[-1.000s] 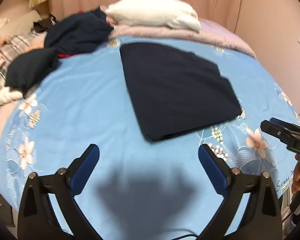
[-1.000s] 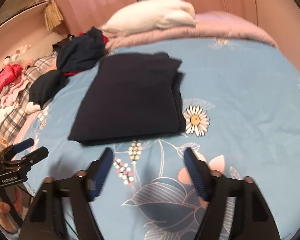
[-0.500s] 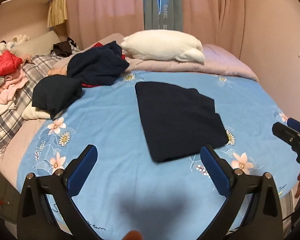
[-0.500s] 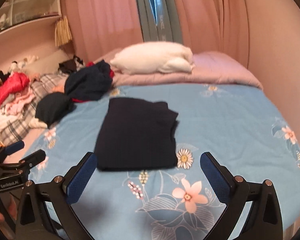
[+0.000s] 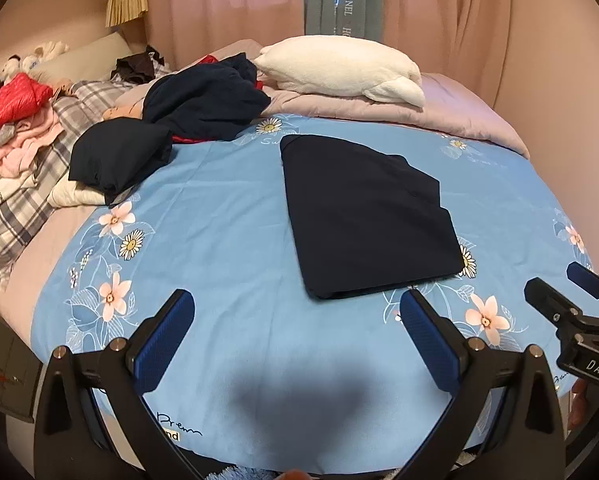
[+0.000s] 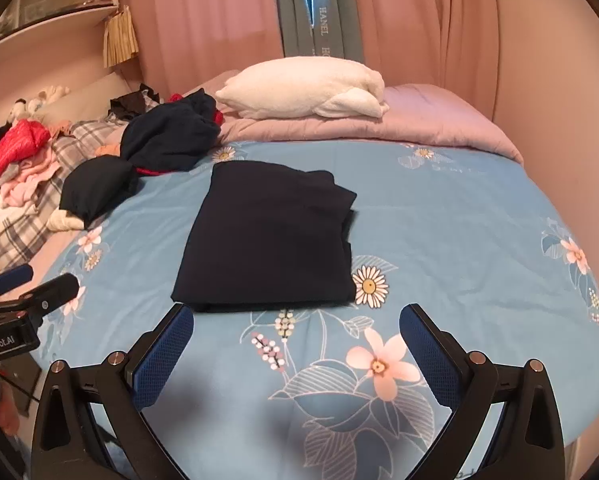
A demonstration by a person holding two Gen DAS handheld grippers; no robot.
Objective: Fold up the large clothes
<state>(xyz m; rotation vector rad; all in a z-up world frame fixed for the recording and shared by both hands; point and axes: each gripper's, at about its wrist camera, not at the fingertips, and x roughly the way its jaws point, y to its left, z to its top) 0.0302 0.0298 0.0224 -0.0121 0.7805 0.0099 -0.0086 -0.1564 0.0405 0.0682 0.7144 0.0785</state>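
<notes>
Two grippers we hold over blue floral bedsheet, nothing between jaws. Largest first: bedsheet, then pink quilt along far edge with white pillow on top. Folded navy garment lies flat mid-sheet, beyond both grippers, touching neither. Unfolded dark clothes pile far left of it. Left gripper fingers wide apart. Right gripper fingers wide apart too.

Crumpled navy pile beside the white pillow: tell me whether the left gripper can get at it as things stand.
Probably yes. The left gripper has open, empty jaws, and bare blue sheet leads to the crumpled navy pile; the folded dark garment lies off to the side.
</notes>
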